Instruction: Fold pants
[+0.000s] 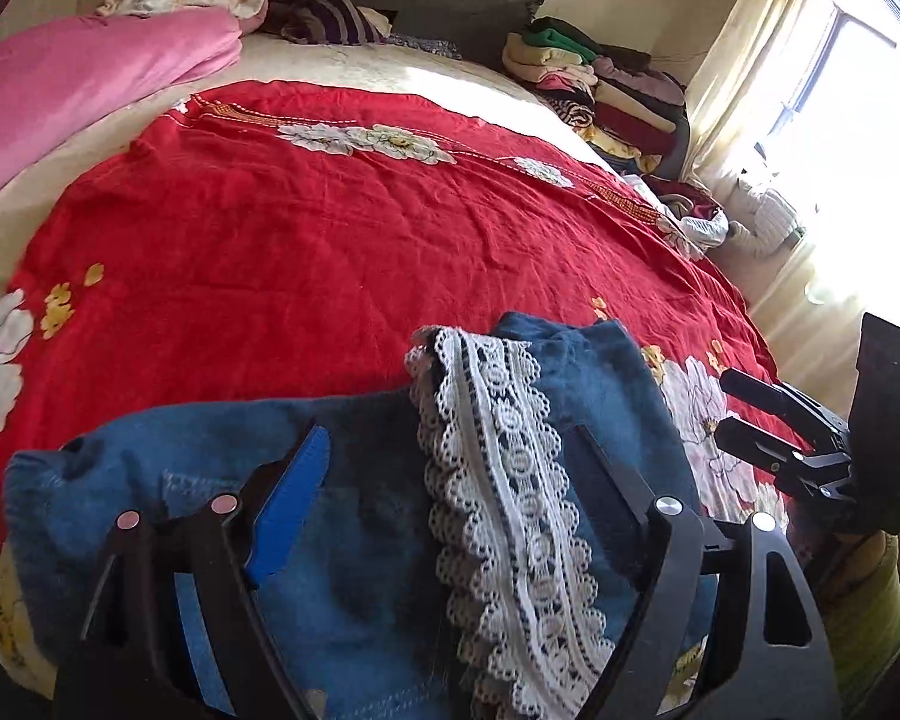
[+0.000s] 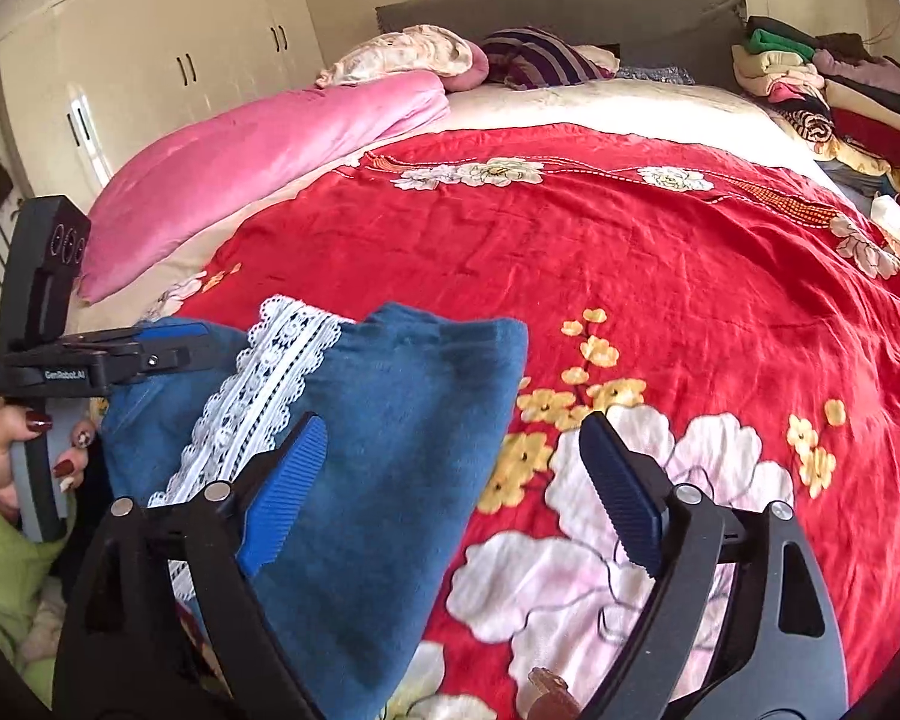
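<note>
Folded blue denim pants (image 1: 354, 516) with a white lace trim strip (image 1: 498, 480) lie on the red floral bedspread (image 1: 306, 228); left gripper (image 1: 450, 468) and right gripper (image 2: 456, 480) jaws both gape wide, holding nothing.

Pants (image 1: 354, 546): blue denim with a white openwork lace strip (image 1: 510, 528). Bedspread (image 1: 330, 240): red, printed with white and yellow flowers. Quilt (image 2: 258, 162): pink. Pillow (image 2: 540, 57): purple and dark stripes. Gripper pads (image 2: 285, 495): blue, ribbed; frames black. Wardrobe (image 2: 150, 60): cream. Sleeve (image 2: 6, 558): light green. Fingernails (image 2: 38, 420): dark red.
</note>
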The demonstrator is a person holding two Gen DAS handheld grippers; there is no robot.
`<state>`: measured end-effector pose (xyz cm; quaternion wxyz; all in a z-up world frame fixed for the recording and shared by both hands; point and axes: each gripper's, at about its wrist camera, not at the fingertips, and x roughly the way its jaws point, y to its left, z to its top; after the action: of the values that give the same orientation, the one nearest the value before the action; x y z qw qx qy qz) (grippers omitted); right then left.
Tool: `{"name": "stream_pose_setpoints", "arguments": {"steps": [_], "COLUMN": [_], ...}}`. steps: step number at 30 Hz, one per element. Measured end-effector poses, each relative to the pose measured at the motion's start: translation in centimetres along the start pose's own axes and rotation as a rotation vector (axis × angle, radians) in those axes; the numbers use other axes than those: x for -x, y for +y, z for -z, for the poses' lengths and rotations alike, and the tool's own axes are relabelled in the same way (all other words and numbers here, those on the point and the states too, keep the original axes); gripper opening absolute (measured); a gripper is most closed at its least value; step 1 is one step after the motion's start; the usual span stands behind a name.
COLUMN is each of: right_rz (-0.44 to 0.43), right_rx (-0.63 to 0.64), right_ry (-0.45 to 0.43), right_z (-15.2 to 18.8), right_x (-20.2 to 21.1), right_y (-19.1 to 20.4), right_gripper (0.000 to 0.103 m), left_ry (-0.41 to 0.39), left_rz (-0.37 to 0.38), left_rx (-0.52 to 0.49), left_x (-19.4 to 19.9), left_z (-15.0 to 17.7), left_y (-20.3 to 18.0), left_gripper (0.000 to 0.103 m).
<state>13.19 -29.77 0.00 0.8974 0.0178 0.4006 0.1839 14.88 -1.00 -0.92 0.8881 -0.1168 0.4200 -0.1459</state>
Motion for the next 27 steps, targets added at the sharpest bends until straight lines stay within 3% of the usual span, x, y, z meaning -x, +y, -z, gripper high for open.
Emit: {"name": "stream_pose_setpoints", "arguments": {"steps": [10,27], "right_rz": [0.01,-0.025], "right_rx": [0.005,0.034], "right_ry": [0.005,0.09], "right_z": [1.9,6.0], "right_x": [1.5,1.8], "right_y": [0.9,3.4], "right_gripper": [0.087,0.089], "left_ry": [0.01,0.139], "left_rz": [0.017,0.094], "left_rx": [0.028,0.043], "left_x": [2.7,2.6], "left_z": [3.1,7.8], "left_y": [0.6,-0.8], "left_gripper": [0.08,0.08]}}
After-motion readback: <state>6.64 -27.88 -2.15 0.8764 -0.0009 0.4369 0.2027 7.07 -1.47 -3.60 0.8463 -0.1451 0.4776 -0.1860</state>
